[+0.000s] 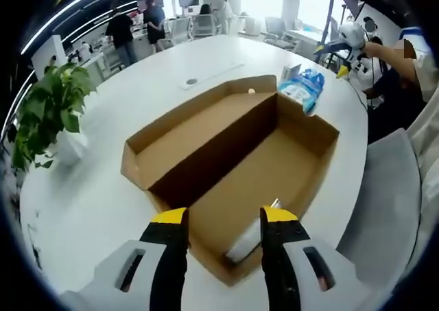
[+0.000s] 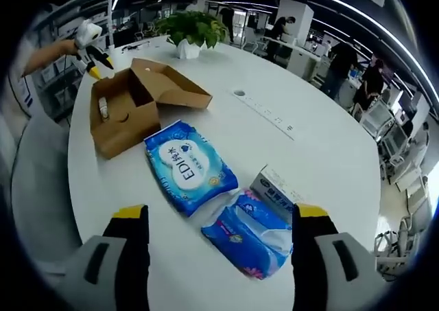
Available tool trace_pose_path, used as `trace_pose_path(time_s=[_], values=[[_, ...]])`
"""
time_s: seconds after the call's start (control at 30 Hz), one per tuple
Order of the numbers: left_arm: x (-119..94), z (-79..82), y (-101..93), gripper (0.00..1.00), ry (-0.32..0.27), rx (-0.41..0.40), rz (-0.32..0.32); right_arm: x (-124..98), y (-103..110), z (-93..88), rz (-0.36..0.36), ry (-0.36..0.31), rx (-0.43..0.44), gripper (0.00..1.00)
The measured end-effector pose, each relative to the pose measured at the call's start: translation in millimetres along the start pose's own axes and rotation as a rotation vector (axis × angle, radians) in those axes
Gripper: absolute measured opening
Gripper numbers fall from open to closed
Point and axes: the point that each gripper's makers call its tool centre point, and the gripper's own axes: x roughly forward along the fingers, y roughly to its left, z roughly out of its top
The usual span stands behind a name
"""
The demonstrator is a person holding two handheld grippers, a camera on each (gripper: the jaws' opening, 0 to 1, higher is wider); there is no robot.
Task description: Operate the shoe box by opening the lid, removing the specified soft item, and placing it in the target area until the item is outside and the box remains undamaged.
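In the left gripper view the open shoe box (image 1: 233,167) fills the frame's centre on the white surface (image 1: 89,201), left gripper (image 1: 225,218) fingers wide. In the right gripper view the wet-wipes pack (image 2: 190,165) lies mid-frame, right gripper (image 2: 221,215) fingers wide.

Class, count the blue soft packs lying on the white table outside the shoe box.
2. The larger blue pack lies beside the shoe box; the smaller blue pack lies next to it, between the right claw's jaws.
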Motion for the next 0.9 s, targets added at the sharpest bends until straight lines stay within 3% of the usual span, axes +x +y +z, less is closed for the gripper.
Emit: trace_pose_path(time_s=[0.27,0.37,0.9], values=[[10,9.3,-1.9,0.46,0.04,0.066,-0.065,-13,27,-0.6,-0.034,-0.065,0.069,0.96],[14,10.5,-1.7,0.46,0.054,0.077,-0.084,-20,33,-1.5,-0.054,-0.078,0.082,0.96],[30,13.3,-6.9,0.5,0.181,0.295,-0.191,-54,72,3.3,-0.111,-0.182,0.181,0.96]])
